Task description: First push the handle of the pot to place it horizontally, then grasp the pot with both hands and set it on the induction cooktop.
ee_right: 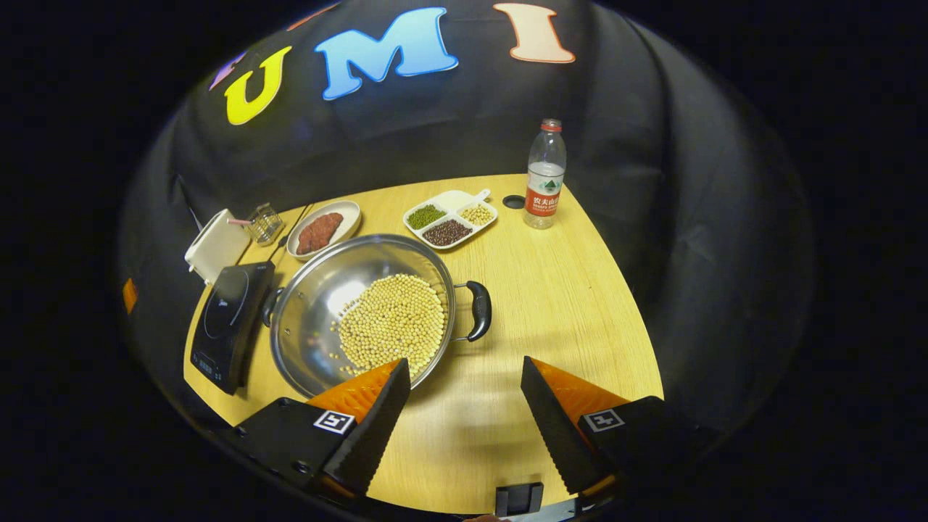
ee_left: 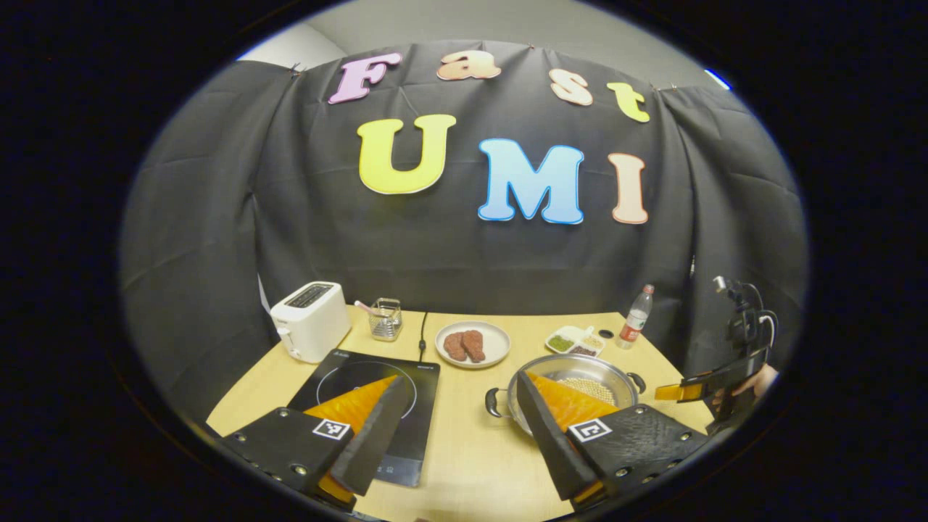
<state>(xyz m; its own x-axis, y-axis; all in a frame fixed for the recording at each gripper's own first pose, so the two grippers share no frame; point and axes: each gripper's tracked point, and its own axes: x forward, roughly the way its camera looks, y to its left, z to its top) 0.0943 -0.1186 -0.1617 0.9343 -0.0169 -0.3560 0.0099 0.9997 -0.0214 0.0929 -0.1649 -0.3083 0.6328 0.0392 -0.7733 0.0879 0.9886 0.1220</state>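
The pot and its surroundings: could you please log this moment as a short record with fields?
pot: steel pot on the table, holding pale beans, two side handles
right handle: black handle nearest the right gripper
cooktop: induction cooktop to the pot's left, nothing on it
left gripper: left gripper open, above the table between cooktop and pot
right gripper: right gripper open, short of the pot, touching nothing
behind: toaster, plate of meat, divided dish, bottle

Bare table (ee_right: 565, 304) lies right of the pot (ee_right: 362, 312); the cooktop (ee_right: 228, 322) crowds its left.
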